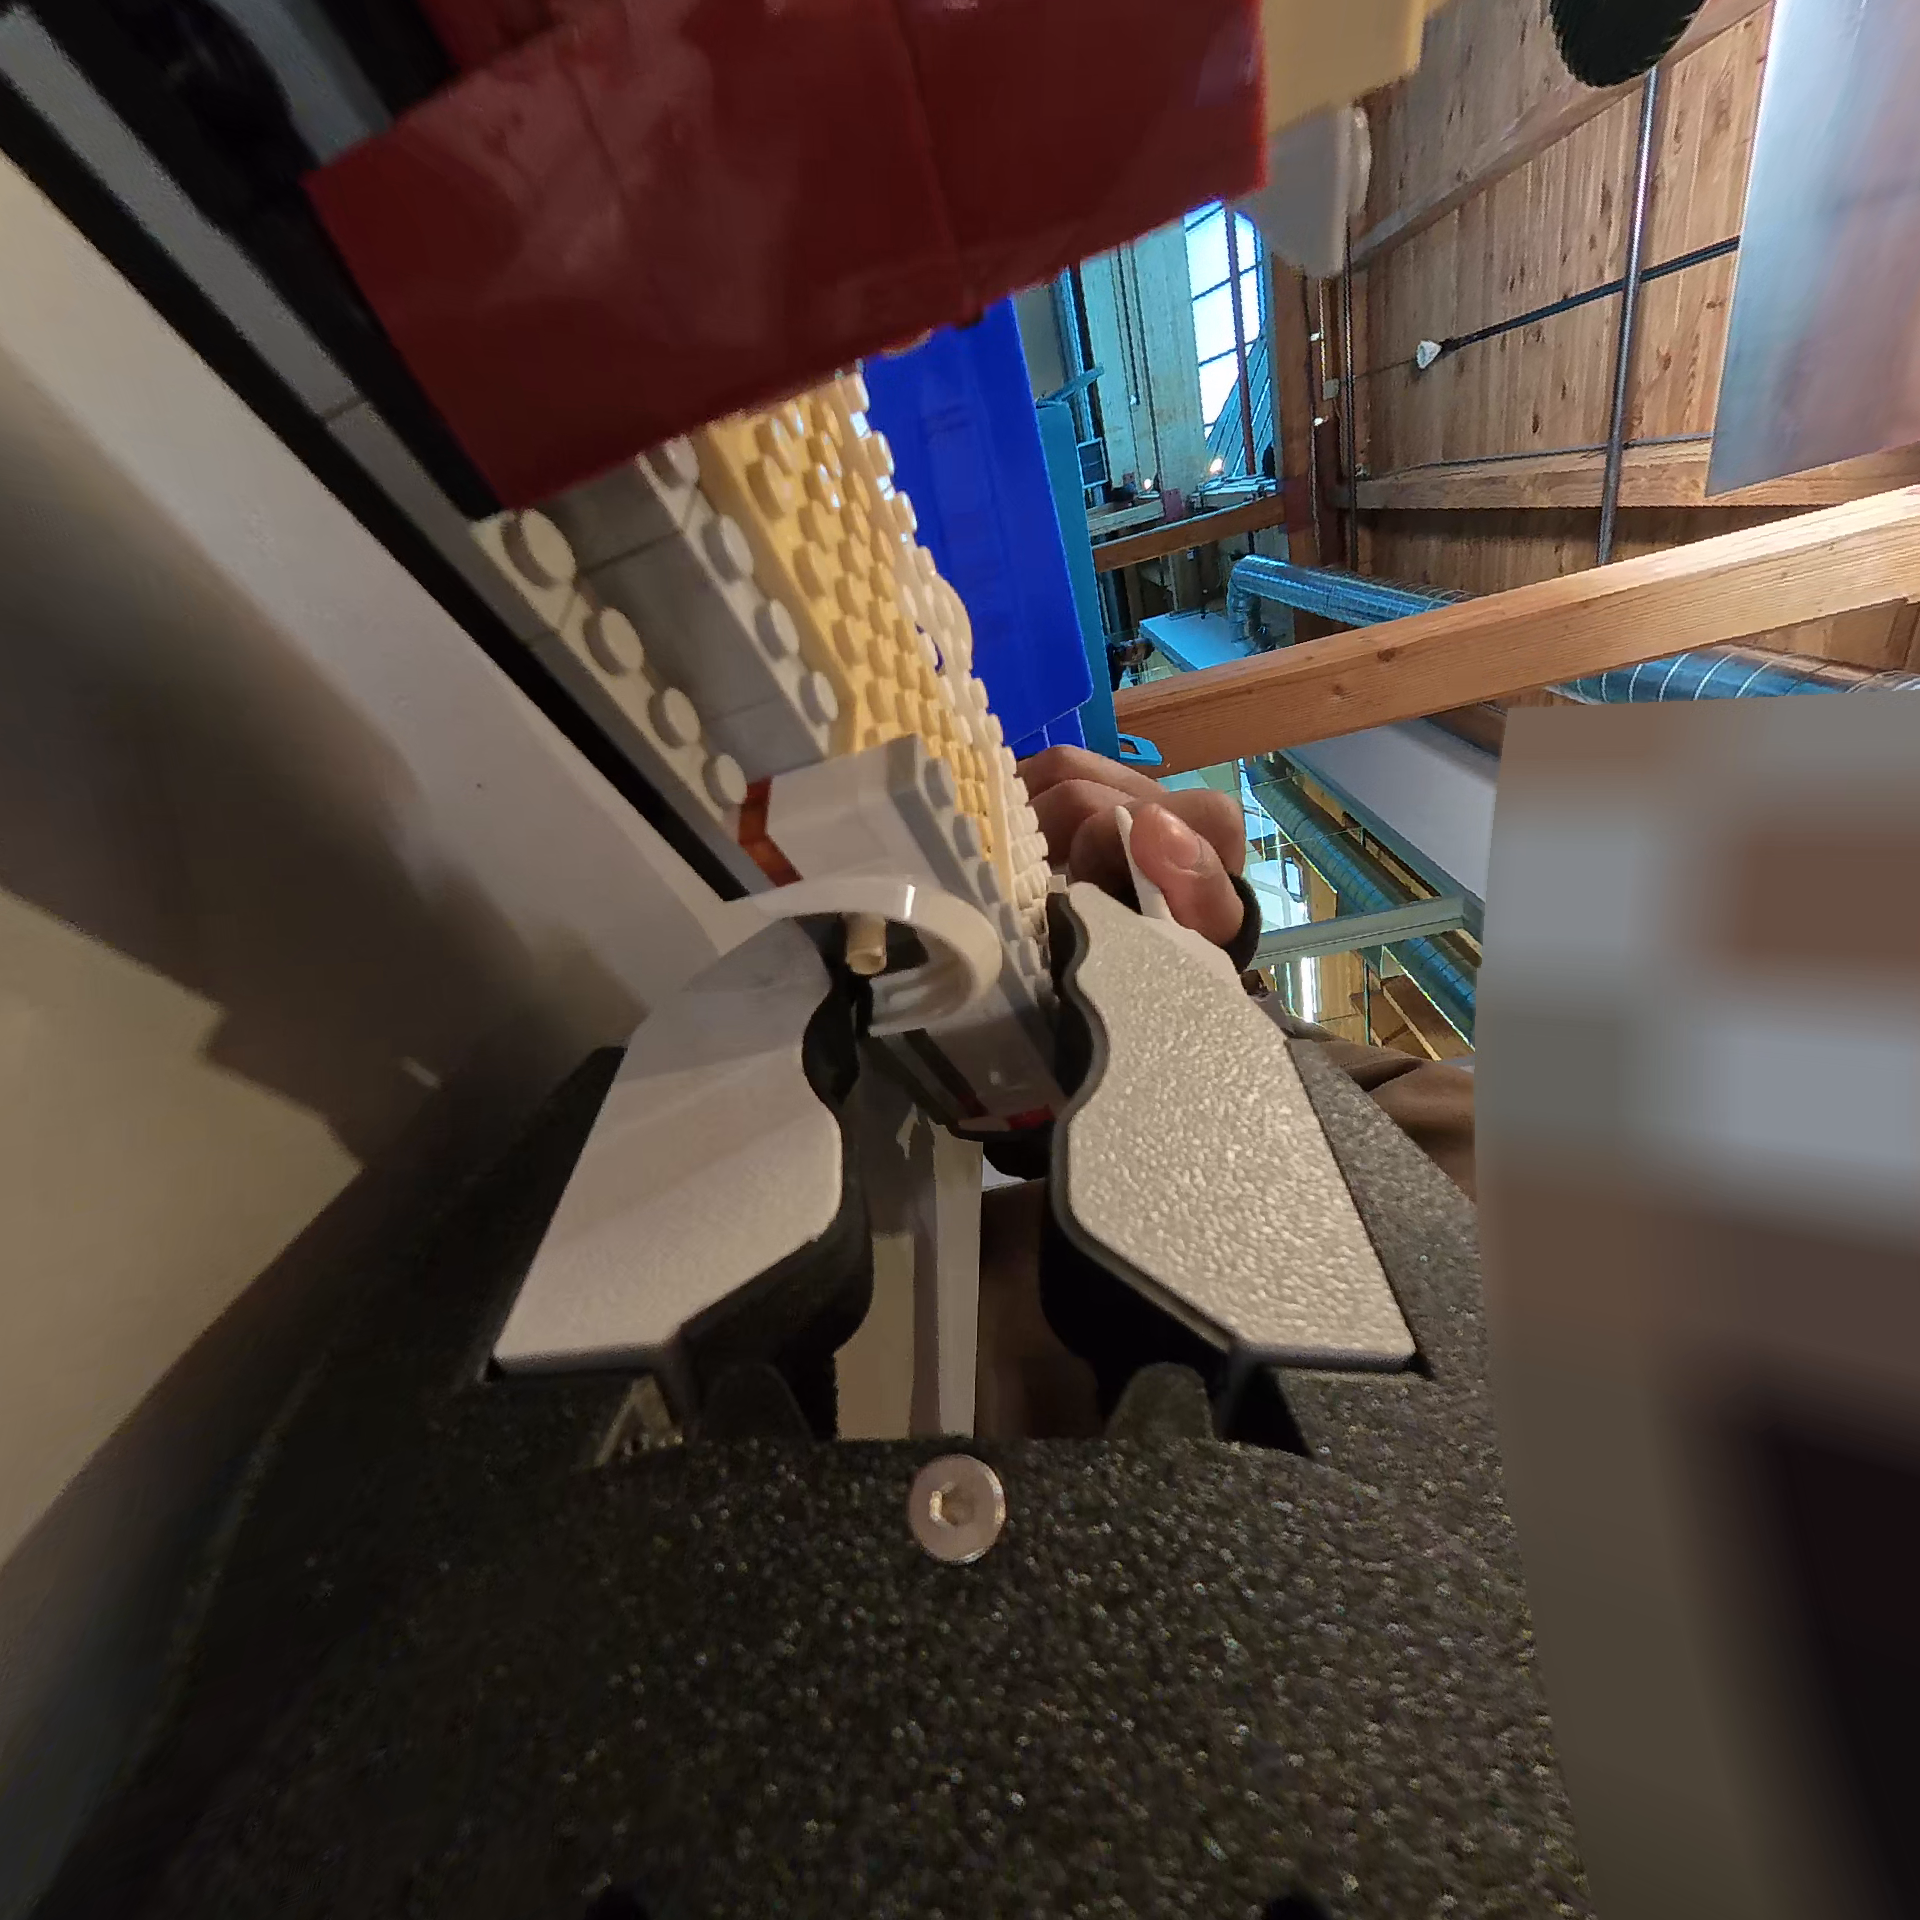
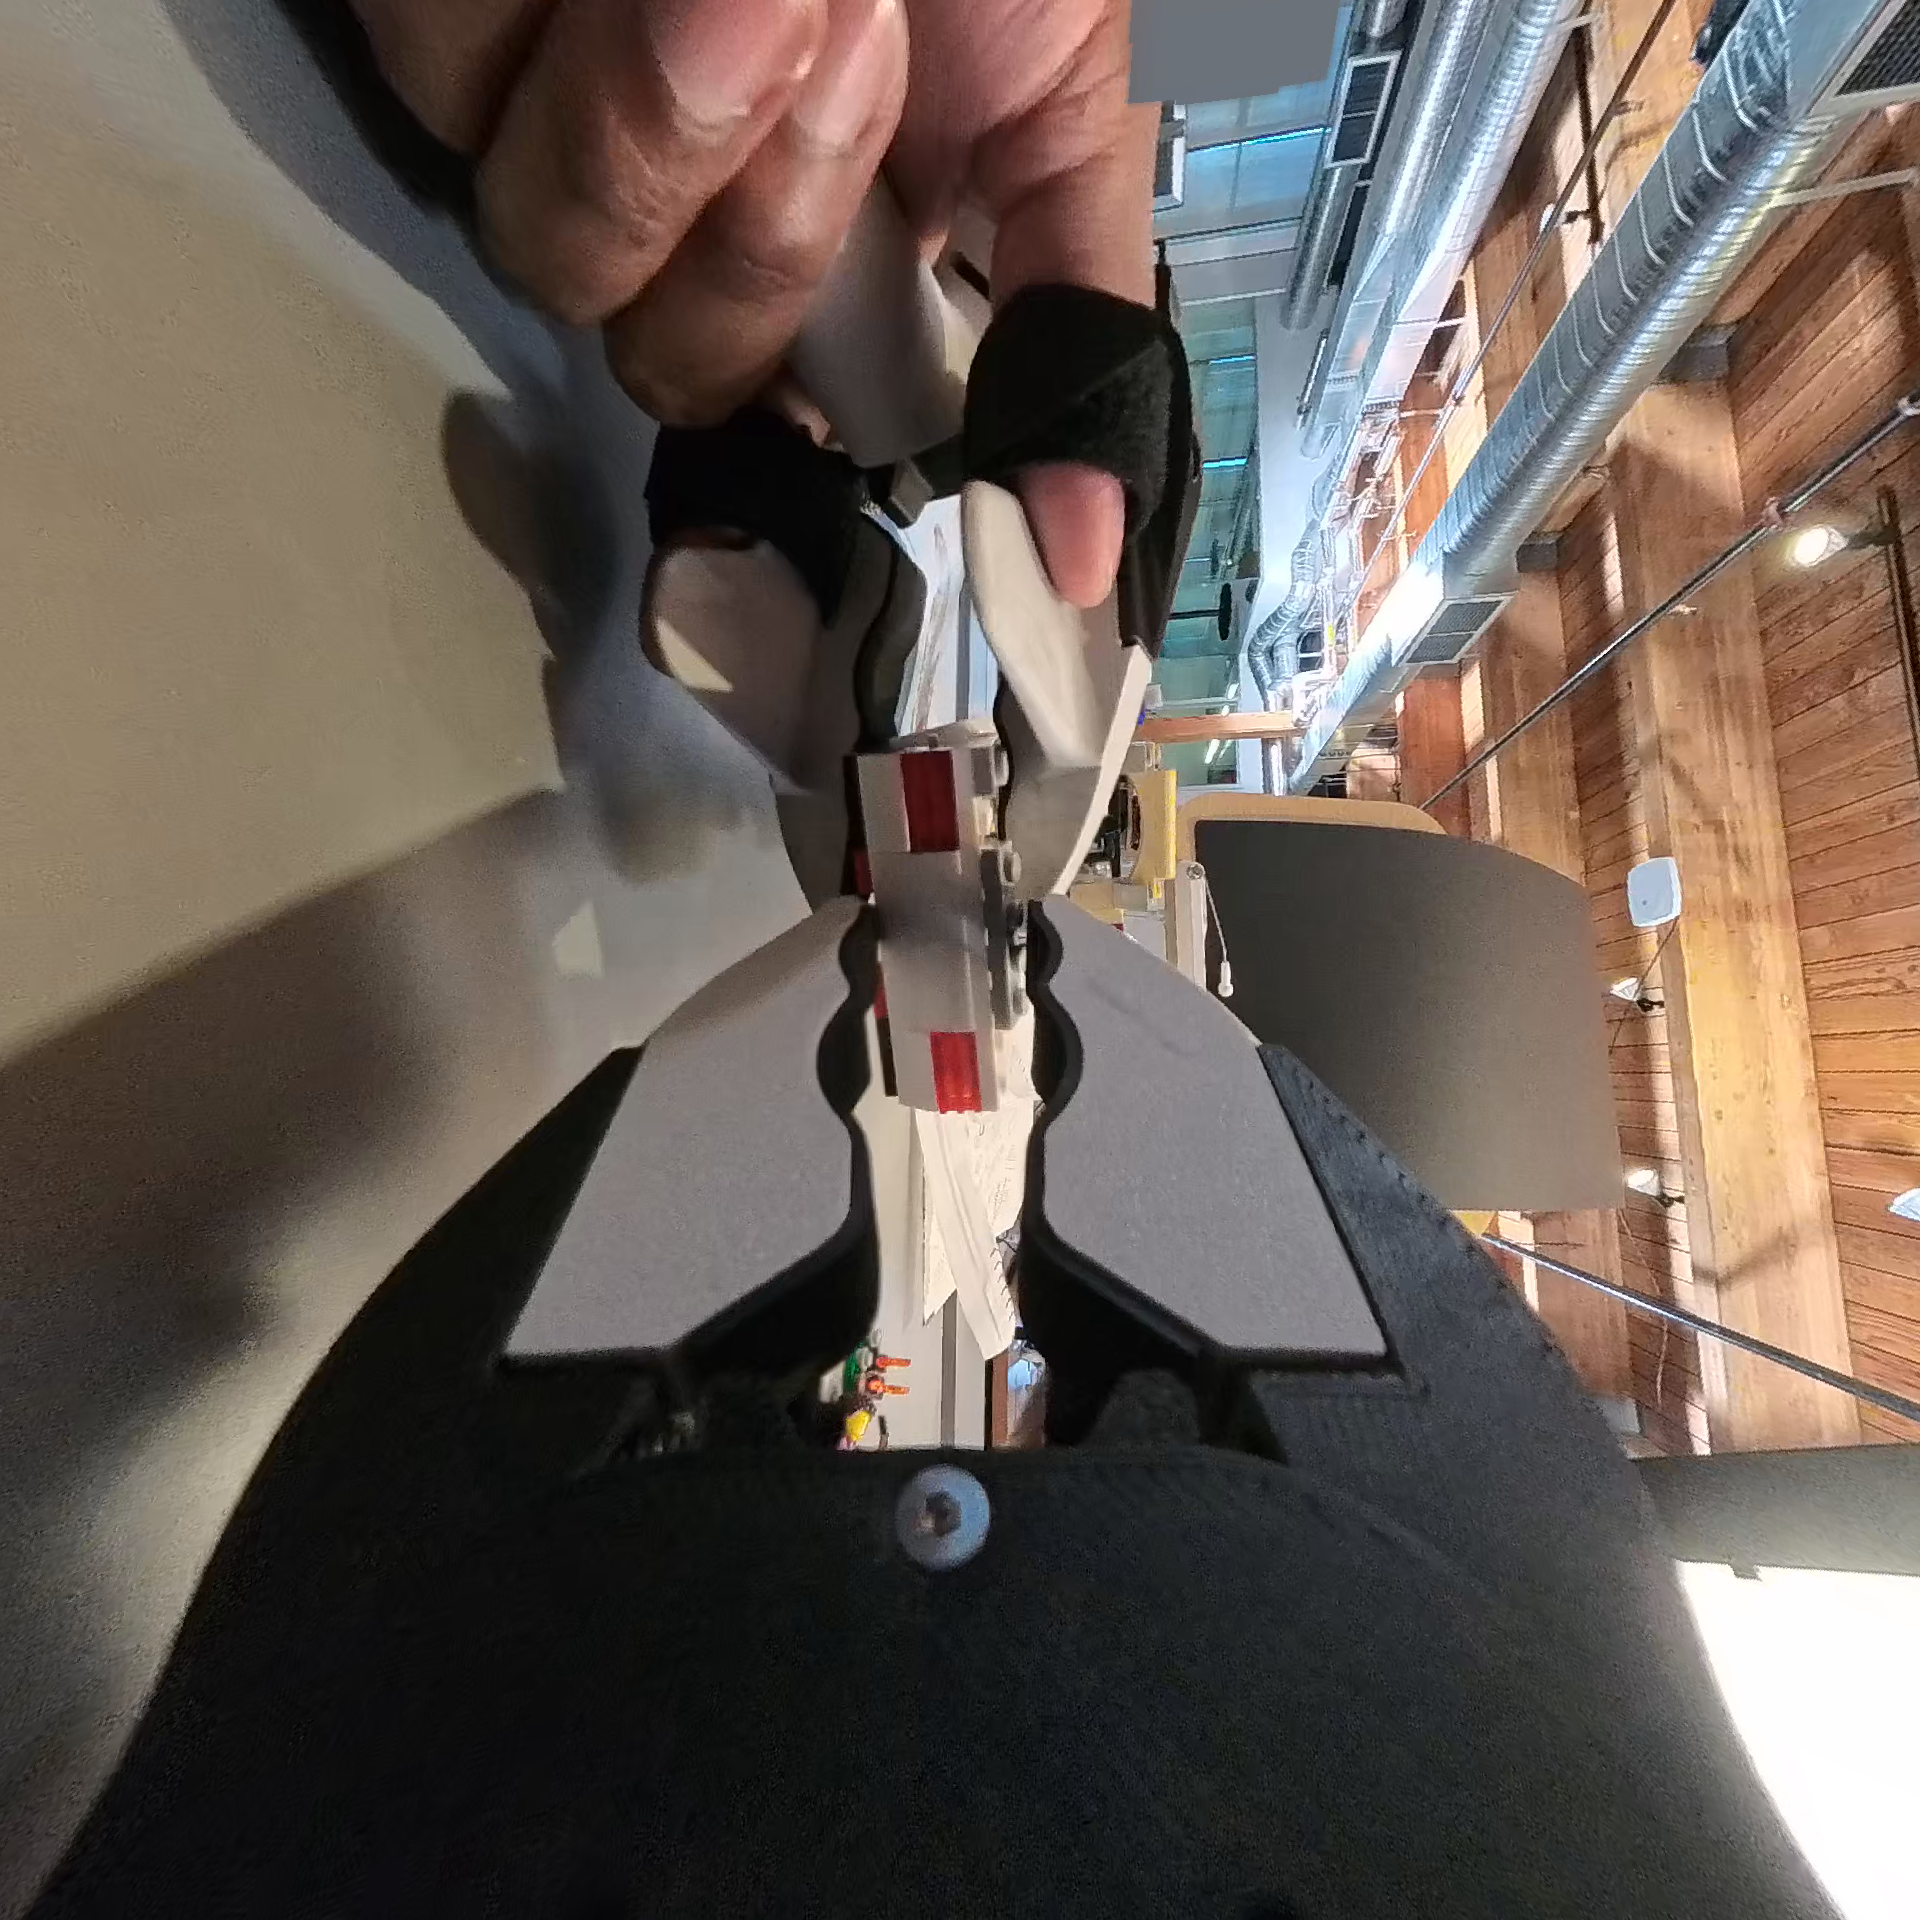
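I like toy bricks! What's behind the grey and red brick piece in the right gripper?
Behind the grey and red toy-brick piece, the other gripper's grey fingers and a hand. The piece's far end is covered.

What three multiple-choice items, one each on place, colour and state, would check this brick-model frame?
1. Where is the blue bin in the left wrist view?
A. behind the studded plate
B. between the jaws
C. under a chair

2. What colour are the stripes on the grey brick model?
A. green
B. red
C. yellow

3. How does the right gripper stand?
A. wide open
B. shut on air
C. clamped on the model

Answers: 1 A, it shows past the tan studded plate; 2 B, red bands show; 3 C, both pads press its sides.
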{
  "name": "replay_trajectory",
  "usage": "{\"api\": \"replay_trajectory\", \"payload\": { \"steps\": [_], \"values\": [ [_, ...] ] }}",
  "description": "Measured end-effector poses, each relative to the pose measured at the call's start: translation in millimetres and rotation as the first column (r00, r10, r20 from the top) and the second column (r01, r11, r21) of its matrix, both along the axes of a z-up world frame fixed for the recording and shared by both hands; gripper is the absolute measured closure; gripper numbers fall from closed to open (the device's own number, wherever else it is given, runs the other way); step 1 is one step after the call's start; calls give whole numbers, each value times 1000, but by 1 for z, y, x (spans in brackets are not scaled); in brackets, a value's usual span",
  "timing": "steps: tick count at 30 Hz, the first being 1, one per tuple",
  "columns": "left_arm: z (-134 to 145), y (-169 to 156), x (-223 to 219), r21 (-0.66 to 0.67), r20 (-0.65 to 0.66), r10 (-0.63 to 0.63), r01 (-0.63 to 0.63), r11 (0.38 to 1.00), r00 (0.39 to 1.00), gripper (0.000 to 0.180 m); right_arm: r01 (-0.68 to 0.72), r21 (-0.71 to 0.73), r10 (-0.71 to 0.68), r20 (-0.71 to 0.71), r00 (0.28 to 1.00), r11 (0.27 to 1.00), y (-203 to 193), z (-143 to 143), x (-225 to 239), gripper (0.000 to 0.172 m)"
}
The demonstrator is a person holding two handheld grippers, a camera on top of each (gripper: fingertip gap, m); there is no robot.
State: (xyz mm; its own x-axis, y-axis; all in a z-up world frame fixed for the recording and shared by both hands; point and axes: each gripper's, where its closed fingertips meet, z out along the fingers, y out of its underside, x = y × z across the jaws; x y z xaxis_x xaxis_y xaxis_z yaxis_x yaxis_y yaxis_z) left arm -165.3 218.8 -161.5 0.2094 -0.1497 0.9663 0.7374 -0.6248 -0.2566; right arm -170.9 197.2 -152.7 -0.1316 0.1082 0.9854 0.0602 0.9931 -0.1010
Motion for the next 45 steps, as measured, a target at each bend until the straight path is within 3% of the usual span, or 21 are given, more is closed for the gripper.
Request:
{"api": "replay_trajectory", "payload": {
  "steps": [29,45],
  "values": [
    [-5,2,-1,-28,-16,27,-28,999,1000,146,-33,-9,34,101,994,999,0,-7,-1,147],
    [-1,2,-5,-9,16,38,-38,999,999,146,-18,-30,20,54,998,999,0,-5,-4,146]
  ]
}}
